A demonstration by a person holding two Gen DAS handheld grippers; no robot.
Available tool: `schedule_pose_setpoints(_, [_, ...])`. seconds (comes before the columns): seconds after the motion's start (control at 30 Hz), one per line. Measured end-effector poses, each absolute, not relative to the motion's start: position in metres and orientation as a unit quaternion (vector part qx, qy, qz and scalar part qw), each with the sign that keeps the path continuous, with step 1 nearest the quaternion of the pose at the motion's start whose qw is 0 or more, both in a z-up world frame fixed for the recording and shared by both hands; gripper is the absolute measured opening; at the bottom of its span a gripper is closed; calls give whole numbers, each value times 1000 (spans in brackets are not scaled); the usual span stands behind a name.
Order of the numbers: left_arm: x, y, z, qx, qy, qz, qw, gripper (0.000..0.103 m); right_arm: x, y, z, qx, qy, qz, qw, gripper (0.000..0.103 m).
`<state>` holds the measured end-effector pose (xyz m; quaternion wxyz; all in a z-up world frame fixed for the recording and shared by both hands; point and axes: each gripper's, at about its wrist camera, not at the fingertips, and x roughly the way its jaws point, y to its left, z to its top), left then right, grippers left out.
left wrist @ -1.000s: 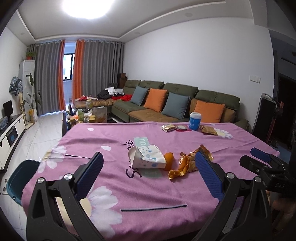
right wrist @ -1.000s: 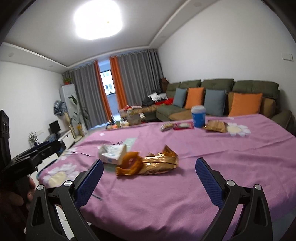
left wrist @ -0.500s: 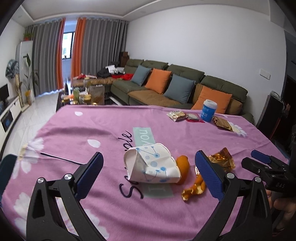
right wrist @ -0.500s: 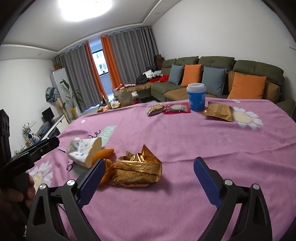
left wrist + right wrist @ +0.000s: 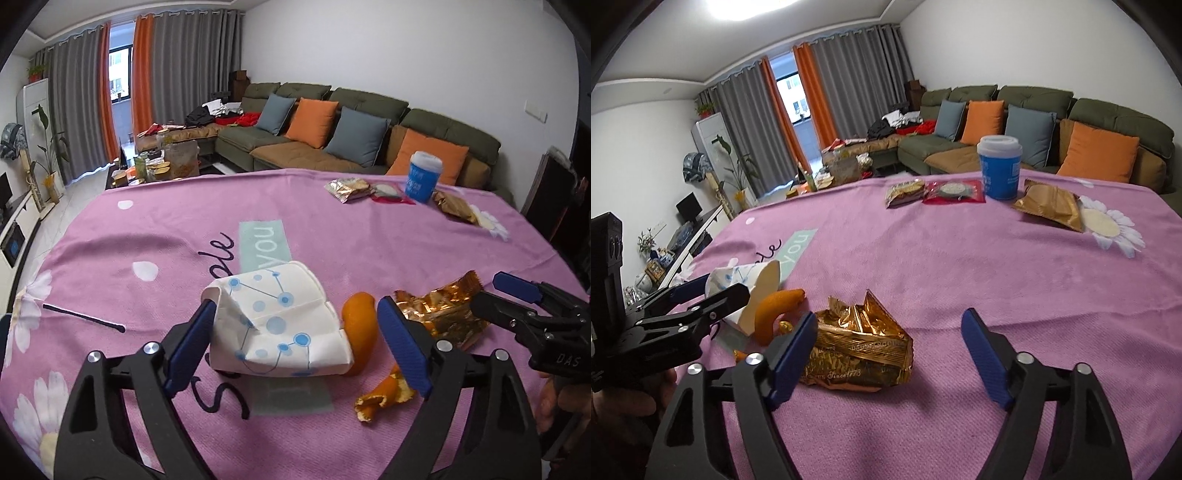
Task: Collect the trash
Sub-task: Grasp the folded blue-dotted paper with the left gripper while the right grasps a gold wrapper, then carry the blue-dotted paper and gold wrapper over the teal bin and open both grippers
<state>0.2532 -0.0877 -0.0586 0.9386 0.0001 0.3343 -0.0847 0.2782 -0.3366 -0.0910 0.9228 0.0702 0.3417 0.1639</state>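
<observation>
Both grippers dropped in closer: left gripper closing around the crumpled paper cup lying crosswise, right gripper closing with the gold wrapper against its left finger, neither pinched yet.

Both feeds bright and evenly lit. In my right wrist view the round white ceiling lamp blows out at the top edge, upper left. Daylight also comes through the window between the orange curtains, overexposed there. Shadows on the pink flowered tablecloth are soft and short, lying under the crumpled white paper cup with blue dots and the crinkled gold foil wrapper, which throws small glints. Strong fisheye bending: walls and ceiling lines curve, black vignette fills the corners. Focus is sharp at centre, slightly soft toward the rim. No motion blur I can see.
</observation>
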Motion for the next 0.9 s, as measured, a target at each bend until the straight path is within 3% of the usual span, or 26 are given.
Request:
schedule_pose_setpoints(0.07, [256,-89,-61,1,339,-79,937,80,282,-336,-93,67,349,170,919,63])
schedule_pose_setpoints(0.27, [268,-91,-69,7,360,-59,931,79,289,-333,-95,64,361,186,912,54])
schedule_pose_setpoints(0.33, [268,-89,-70,3,363,-54,930,78,292,-333,-96,66,368,192,907,40])
schedule_pose_setpoints(0.6, [263,-87,-67,-5,354,-64,933,76,293,-338,-95,75,368,200,905,8])
schedule_pose_setpoints(0.9, [244,-77,-49,-10,319,-70,945,75,283,-347,-87,74,351,177,917,0])
